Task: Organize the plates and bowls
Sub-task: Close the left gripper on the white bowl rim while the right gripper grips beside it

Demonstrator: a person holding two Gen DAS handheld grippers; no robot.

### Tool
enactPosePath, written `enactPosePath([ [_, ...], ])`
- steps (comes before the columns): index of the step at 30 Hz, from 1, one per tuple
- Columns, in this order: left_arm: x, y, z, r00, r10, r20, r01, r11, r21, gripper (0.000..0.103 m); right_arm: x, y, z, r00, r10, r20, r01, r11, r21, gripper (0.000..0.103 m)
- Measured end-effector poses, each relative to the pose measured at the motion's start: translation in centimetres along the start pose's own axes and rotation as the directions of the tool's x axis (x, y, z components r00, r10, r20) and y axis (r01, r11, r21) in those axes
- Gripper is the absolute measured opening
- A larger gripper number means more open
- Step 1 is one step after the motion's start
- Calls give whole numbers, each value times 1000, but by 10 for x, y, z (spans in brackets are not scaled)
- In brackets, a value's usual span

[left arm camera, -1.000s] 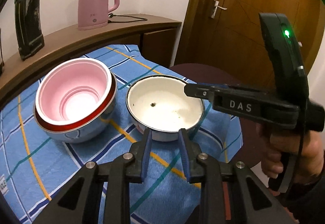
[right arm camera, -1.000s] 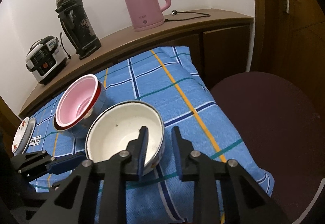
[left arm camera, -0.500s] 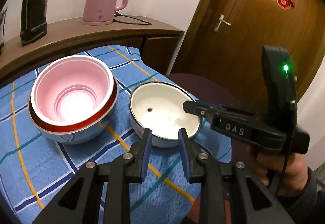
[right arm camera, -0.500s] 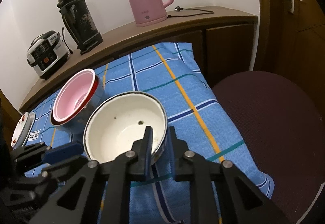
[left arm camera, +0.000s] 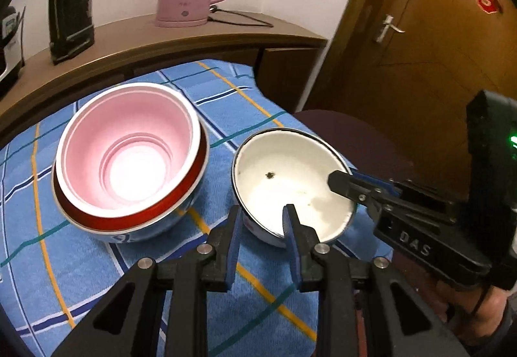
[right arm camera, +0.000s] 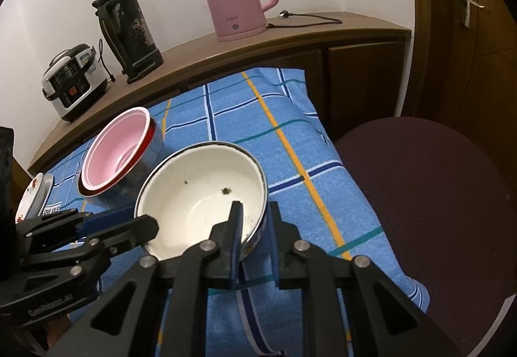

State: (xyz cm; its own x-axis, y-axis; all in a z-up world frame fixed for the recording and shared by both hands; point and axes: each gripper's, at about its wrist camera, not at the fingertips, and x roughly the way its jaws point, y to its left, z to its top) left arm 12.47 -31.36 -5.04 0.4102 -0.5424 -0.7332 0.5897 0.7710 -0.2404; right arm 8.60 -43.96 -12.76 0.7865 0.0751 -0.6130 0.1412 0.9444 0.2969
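A: What's changed at the near edge?

B: The right gripper [right arm camera: 253,221] has pinched shut on the near right rim of the white enamel bowl [right arm camera: 197,192], one pad inside, one outside; a second ago the jaws stood apart. The bowl now sits tilted, so I'd judge a lift is starting

A: And the left gripper [left arm camera: 262,227]?

B: Closing, nearly shut, astride the bowl's near rim; whether its pads press I cannot tell

A: The bowl itself?

B: White inside, dark rim, a few specks, on the blue checked cloth [right arm camera: 290,143]. Just left and farther stands the pink bowl [left arm camera: 129,146] nested in a red-rimmed bowl [left arm camera: 181,198], probably its destination
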Motion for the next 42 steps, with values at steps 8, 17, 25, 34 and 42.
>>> enactPosePath([
  [8, -2, 1, 1, 1000, -2, -9, 2, 1000, -24, 21, -3, -13, 0, 999, 47, -18, -46, 996, 71, 12],
  [17, -21, -1, 4, 1000, -26, 8, 26, 999, -37, 21, -20, -2, 6, 998, 56, -7, -55, 997, 50, 12],
  [25, -41, 0, 9, 998, -20, 53, 22, 999, -27, 21, -43, 12, 15, 997, 63, 41, -64, 998, 19, 12],
  [34, -68, 11, 15, 994, -6, 106, 10, 1000, -30, 21, -62, 40, 31, 993, 77, 85, -75, 997, -34, 12],
  [42, -91, 25, 25, 987, 13, 160, -8, 999, -37, 21, -69, 69, 49, 989, 95, 111, -87, 993, -75, 12],
])
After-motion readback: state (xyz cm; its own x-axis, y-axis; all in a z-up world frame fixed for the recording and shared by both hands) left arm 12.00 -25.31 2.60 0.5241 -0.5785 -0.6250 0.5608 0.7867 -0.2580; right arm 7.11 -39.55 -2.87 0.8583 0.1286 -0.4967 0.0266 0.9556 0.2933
